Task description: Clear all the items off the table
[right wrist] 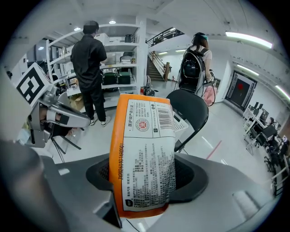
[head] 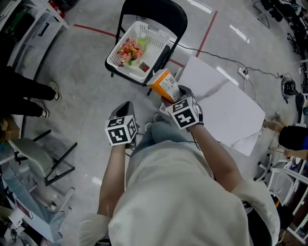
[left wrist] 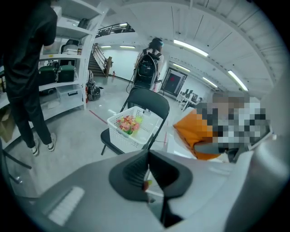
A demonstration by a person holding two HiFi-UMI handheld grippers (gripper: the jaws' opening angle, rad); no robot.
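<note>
Orange packet (right wrist: 144, 149) with a white printed label is the item being cleared, and it is already off the table, gripped upright in the air above the floor. We read the scene from the left. Our left gripper (left wrist: 148, 170) has its jaws pressed together with nothing between them. We judge it is held low and aside so that it stays out of the way. Ahead stands a black folding chair (head: 156, 7), and a white plastic basket (head: 126, 68) covers most of its seat. That puts the basket within easy reach of the table. Inside it, a bunch of red and yellow flowers (head: 129, 50) lies against the left wall and a small green thing (head: 142, 41) sits near the far edge. Our right gripper (right wrist: 145, 179) is clamped on the packet's lower part, jaws about half apart because the packet fills them. The packet hangs just past the basket's near right corner, so we judge it needs only a short carry before release. At the right, the white table (head: 221, 103) shows no other item on the top we can see.
</note>
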